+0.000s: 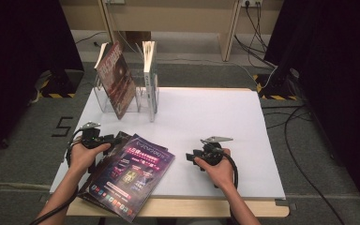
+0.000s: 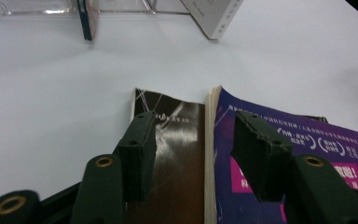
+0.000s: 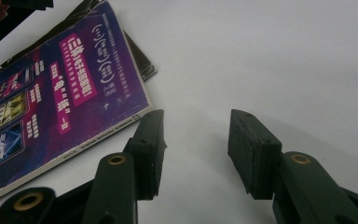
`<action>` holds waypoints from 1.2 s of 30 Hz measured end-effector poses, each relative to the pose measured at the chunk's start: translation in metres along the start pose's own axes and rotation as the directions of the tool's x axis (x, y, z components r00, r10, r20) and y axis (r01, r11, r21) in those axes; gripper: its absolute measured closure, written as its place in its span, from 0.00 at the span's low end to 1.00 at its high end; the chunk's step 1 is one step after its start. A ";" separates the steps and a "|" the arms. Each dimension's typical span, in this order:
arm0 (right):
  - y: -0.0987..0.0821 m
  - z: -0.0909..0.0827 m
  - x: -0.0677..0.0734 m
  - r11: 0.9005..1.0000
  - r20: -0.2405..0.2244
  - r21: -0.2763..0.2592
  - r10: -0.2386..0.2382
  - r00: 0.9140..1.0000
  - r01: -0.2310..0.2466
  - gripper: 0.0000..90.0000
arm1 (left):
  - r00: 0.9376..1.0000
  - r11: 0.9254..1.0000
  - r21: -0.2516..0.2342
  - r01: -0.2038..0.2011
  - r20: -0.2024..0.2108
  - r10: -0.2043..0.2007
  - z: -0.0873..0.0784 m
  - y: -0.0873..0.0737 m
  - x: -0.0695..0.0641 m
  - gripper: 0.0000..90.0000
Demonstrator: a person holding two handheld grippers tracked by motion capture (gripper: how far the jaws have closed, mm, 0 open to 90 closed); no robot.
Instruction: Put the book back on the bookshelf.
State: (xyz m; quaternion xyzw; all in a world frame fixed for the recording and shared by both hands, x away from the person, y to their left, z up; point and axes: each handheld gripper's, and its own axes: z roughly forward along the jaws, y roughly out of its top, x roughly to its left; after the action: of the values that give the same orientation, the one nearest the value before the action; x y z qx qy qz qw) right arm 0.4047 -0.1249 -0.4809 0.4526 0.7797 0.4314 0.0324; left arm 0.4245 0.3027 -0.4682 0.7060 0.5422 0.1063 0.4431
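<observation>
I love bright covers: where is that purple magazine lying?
In the high view, the purple magazine tops a stack at the table's near left edge, beside the left gripper.

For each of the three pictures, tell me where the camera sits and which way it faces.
High view: above the person's side, looking forward and down on the white table; both forearms, left hand-held gripper, right hand-held gripper.
Left gripper view: rides the left hand-held gripper, looking along its open jaws over the stacked magazines toward the clear acrylic book rack.
Right gripper view: rides the right hand-held gripper, open jaws above bare table beside the magazines.
Shared: all three show the glossy purple magazine.
</observation>
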 end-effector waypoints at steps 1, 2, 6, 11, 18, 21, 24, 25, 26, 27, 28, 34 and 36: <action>0.001 0.002 0.002 1.000 -0.006 0.009 -0.005 1.000 0.005 0.63 | 1.000 1.000 0.004 -0.001 0.006 0.001 -0.001 -0.002 0.000 0.54; 0.001 0.003 0.003 1.000 -0.010 0.012 -0.008 1.000 0.008 0.63 | 1.000 1.000 0.008 -0.002 0.010 0.002 -0.002 -0.003 0.000 0.54; 0.001 0.009 0.009 0.999 -0.027 0.042 -0.018 0.999 0.019 0.62 | 0.999 1.000 0.018 0.001 0.049 -0.002 -0.007 -0.009 -0.002 0.53; 0.001 0.013 0.015 0.998 -0.043 0.066 -0.020 0.999 0.023 0.62 | 0.996 0.999 0.027 0.022 0.086 -0.024 -0.014 -0.012 0.000 0.53; 0.001 0.019 0.023 0.995 -0.057 0.094 -0.036 0.998 0.041 0.62 | 0.994 0.998 0.069 0.012 0.107 -0.019 -0.013 -0.017 -0.001 0.52; 0.000 0.022 0.025 0.994 -0.067 0.101 -0.045 0.997 0.052 0.62 | 0.993 0.997 0.083 0.007 0.118 -0.017 -0.009 -0.020 -0.004 0.51; 0.000 0.025 0.028 0.991 -0.077 0.114 -0.055 0.995 0.064 0.62 | 0.992 0.995 0.097 0.005 0.122 -0.017 -0.005 -0.023 -0.007 0.51; 0.000 0.025 0.029 0.991 -0.080 0.120 -0.053 0.995 0.062 0.62 | 0.992 0.994 0.108 0.002 0.129 -0.016 -0.003 -0.024 -0.009 0.51; 0.000 0.026 0.030 0.991 -0.082 0.121 -0.054 0.995 0.064 0.62 | 0.991 0.993 0.117 0.001 0.136 -0.017 -0.001 -0.025 -0.010 0.51; 0.000 0.026 0.031 0.990 -0.085 0.126 -0.053 0.995 0.063 0.62 | 0.991 0.993 0.122 -0.002 0.134 -0.015 0.000 -0.026 -0.011 0.51; 0.000 0.027 0.032 0.989 -0.087 0.128 -0.056 0.995 0.067 0.62 | 0.992 0.992 0.125 -0.011 0.128 -0.006 0.001 -0.027 -0.012 0.50; 0.000 0.027 0.035 0.986 -0.093 0.147 -0.059 0.994 0.072 0.62 | 0.993 0.991 0.134 -0.021 0.119 0.005 0.001 -0.027 -0.013 0.51; 0.001 0.028 0.037 0.985 -0.097 0.151 -0.065 0.993 0.080 0.62 | 0.993 0.990 0.135 -0.025 0.114 0.010 0.001 -0.027 -0.013 0.52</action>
State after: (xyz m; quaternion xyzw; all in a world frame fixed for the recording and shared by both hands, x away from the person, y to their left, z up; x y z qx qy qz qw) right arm 0.3960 -0.0799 -0.4856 0.4047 0.8274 0.3887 -0.0231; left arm 0.4020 0.2914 -0.4848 0.7443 0.5159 0.0326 0.4228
